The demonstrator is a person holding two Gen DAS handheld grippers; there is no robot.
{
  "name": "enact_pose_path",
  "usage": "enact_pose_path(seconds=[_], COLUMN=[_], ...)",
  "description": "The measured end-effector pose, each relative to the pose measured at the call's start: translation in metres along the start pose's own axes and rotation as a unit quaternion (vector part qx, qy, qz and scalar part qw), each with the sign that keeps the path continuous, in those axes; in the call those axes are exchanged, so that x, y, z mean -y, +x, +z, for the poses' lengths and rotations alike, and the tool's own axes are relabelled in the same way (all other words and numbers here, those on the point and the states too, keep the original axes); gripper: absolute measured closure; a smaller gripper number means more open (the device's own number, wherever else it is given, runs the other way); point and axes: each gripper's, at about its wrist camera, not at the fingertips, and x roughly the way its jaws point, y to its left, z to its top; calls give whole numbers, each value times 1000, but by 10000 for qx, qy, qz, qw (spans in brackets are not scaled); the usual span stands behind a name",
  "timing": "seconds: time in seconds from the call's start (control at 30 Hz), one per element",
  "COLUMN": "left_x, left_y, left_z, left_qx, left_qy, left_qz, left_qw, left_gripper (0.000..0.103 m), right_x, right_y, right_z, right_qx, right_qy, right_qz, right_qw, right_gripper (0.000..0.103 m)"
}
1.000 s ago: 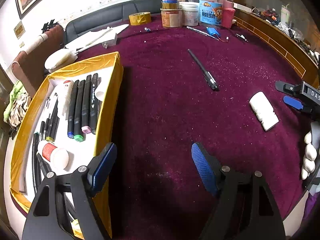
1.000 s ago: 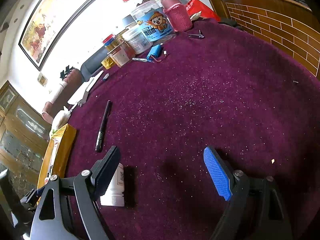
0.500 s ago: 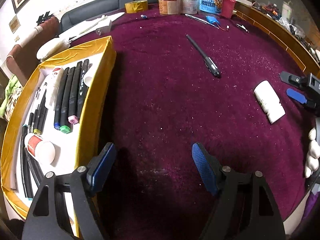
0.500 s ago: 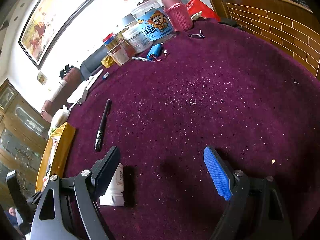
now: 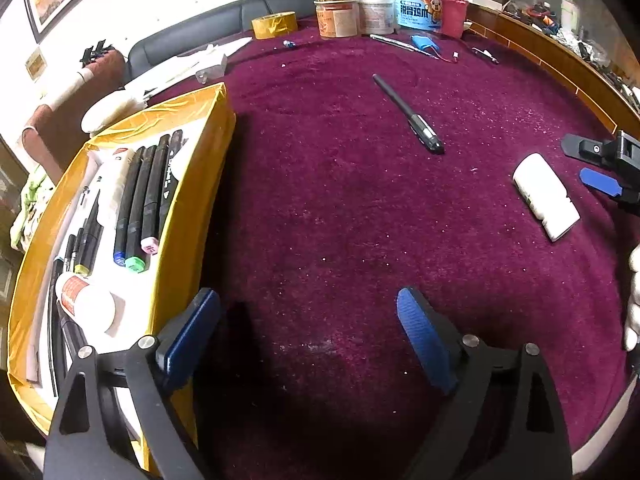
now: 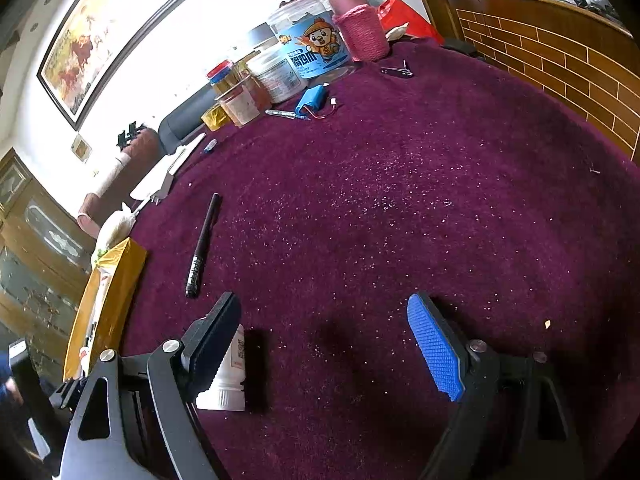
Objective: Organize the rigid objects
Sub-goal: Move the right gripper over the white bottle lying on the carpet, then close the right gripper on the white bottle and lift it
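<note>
A black pen [image 5: 408,114] is lying on the purple cloth [image 5: 340,208], its long axis running from far left to near right, capped end nearest. Right of it, a white bottle [image 5: 546,196] is lying on its side, cap toward the near right. The left gripper [image 5: 308,336] is hovering low, jaws spread wide and empty, beside the yellow box [image 5: 192,200] of markers [image 5: 146,200]. The right gripper [image 6: 328,344] is gaping too, its left finger just beside the bottle.

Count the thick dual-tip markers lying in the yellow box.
4. The markers lie side by side in the yellow box, right of the thin pens: caps blue, green, pink, and one against the wall. More may be hidden.
</note>
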Motion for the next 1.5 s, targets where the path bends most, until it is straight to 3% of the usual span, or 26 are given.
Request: enact_pose_path(seconds=[0.37,1.37,1.5], left_x=[0,1,2], left_y=[-1,-4,-4], left_z=[-4,-8,-7], left_qx=[226,249,247], left_qy=[54,38,18], left_qz=[46,40,51], left_qw=[9997,9997,9997], left_gripper=[10,7,6], right_x=[-5,-10,-25], right_y=[2,3,4], right_z=[-1,0,-2], right_qx=[-15,-66,-212], right_qy=[-97,-220,-517], right_qz=[-155,-313,-106], right_qw=[9998,9992,9984], right_gripper=[21,21,21])
